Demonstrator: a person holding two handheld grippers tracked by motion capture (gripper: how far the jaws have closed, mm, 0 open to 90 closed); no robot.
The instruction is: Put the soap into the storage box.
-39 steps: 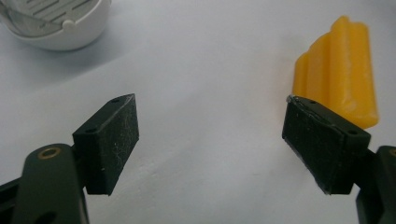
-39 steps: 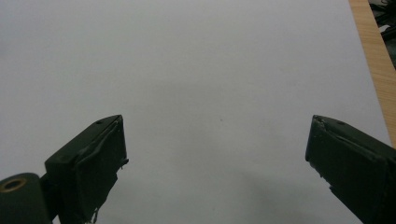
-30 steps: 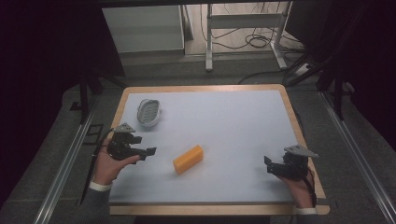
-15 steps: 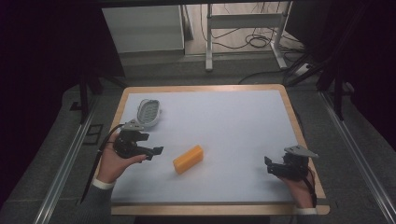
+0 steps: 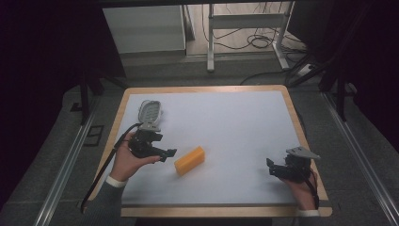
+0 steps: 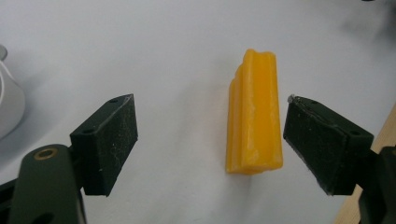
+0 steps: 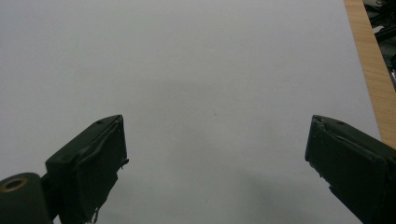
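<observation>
Yellow block: one yellow block [image 5: 189,160] lies flat on the white table top [image 5: 226,122], left of the middle and towards the near edge, its long axis running diagonally in the high view.
Block and left fingers: in the left gripper view the yellow block [image 6: 255,126] lies between the two black pads, much nearer the right-hand pad [image 6: 325,146] than the left-hand one [image 6: 109,137]; a narrow strip of table shows between block and pad, so they look apart, though only just.
Left gripper: the left gripper [image 5: 165,153] is held low just left of the block, jaws spread wide and gripping nothing.
Right gripper: the right gripper [image 5: 272,168] sits near the table's right near corner, well apart from the block; in the right gripper view its pads [image 7: 93,163] stand far apart over bare white surface, released.
Count: one block, one white oval object [image 5: 150,111], two grippers, two hands.
White oval object: lies near the table's left far corner, beyond the left hand [image 5: 128,159], with a pattern of small marks on its top face.
Surface: a white sheet framed by a light wooden rim [image 5: 207,88].
Room: dim grey floor around the table, metal rails [image 5: 66,165] along both sides, a pale cabinet [image 5: 143,28] and a metal frame with loose cables [image 5: 256,40] behind.
</observation>
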